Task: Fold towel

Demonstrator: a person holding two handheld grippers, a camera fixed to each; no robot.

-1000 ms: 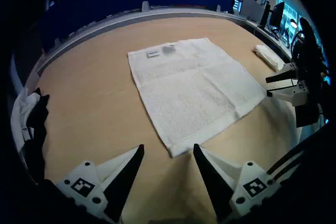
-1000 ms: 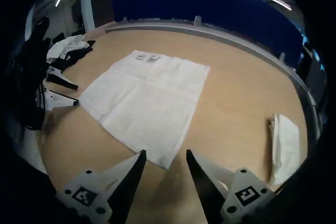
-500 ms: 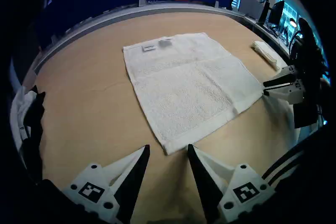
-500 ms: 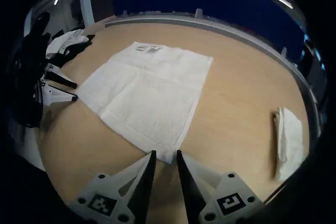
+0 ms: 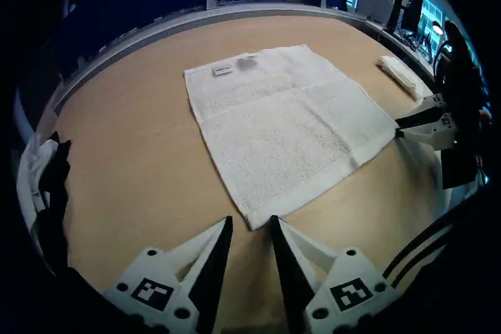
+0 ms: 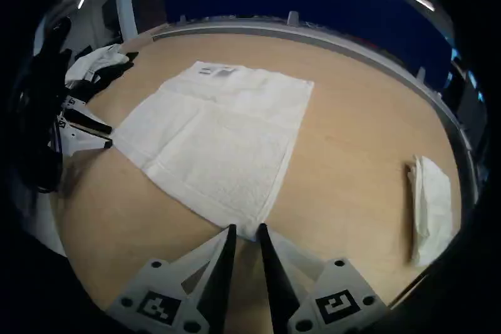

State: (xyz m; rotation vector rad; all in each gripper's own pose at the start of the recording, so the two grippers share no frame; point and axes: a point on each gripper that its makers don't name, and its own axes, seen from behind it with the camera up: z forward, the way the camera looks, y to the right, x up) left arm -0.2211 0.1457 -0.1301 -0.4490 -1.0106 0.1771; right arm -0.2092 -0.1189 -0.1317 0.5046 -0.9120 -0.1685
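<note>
A white towel (image 5: 282, 124) lies spread flat on the wooden table (image 5: 138, 146), with two small tags near its far edge. In the left gripper view, my left gripper (image 5: 249, 220) sits low at the towel's near corner, its fingers narrowed but still apart on either side of the corner tip. In the right gripper view, my right gripper (image 6: 245, 227) has the towel's (image 6: 219, 140) other near corner pinched in a very narrow gap. Each gripper also appears from the side at its corner: the right gripper (image 5: 401, 130) and the left gripper (image 6: 108, 136).
A folded white cloth (image 6: 431, 208) lies near the table's right edge, also seen as the cloth (image 5: 397, 74). A heap of black and white fabric (image 6: 100, 64) sits at the far left. A blue partition (image 6: 300, 2) backs the table. Monitors (image 5: 407, 17) stand beyond.
Both grippers' fingers have drawn together around their towel corners over the last second, the right more than the left. The towel has stayed flat.
</note>
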